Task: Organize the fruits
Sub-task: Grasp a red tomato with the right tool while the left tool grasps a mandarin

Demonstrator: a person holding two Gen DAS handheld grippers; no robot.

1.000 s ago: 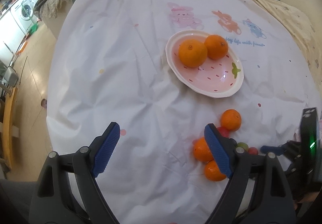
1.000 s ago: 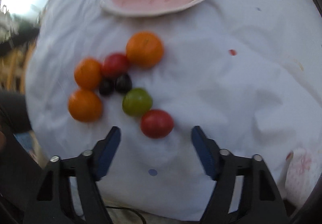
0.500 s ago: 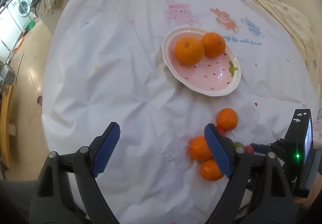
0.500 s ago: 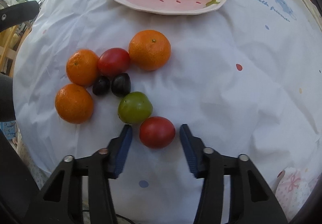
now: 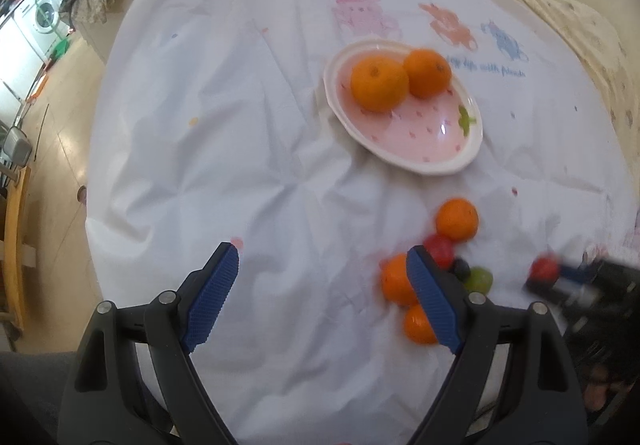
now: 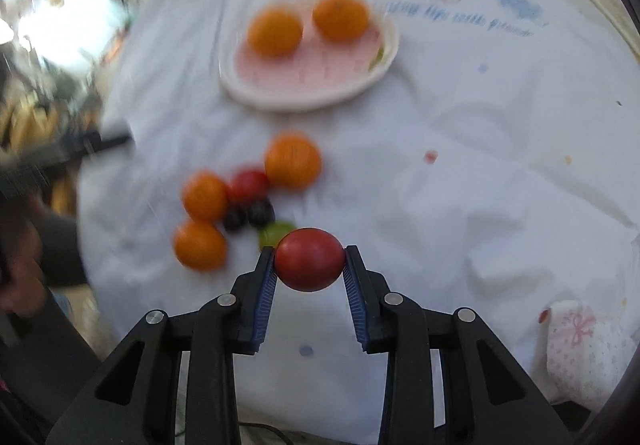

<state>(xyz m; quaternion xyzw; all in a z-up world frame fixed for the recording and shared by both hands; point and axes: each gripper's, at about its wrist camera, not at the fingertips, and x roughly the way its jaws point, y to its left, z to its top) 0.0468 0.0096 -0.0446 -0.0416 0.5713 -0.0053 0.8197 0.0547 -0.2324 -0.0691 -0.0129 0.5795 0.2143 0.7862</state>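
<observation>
— In the plate (image 6: 308,97)?
— Two oranges (image 6: 275,31), side by side, upper centre of frame.
— Right gripper (image 6: 309,265)?
— Clamped on a red tomato (image 6: 309,264), lower centre.
— Left gripper (image 5: 320,301)?
— Spread wide, holding nothing.
— On the counter (image 6: 460,205)?
— Three oranges, another tomato, green and dark fruits, clustered centre left.
</observation>
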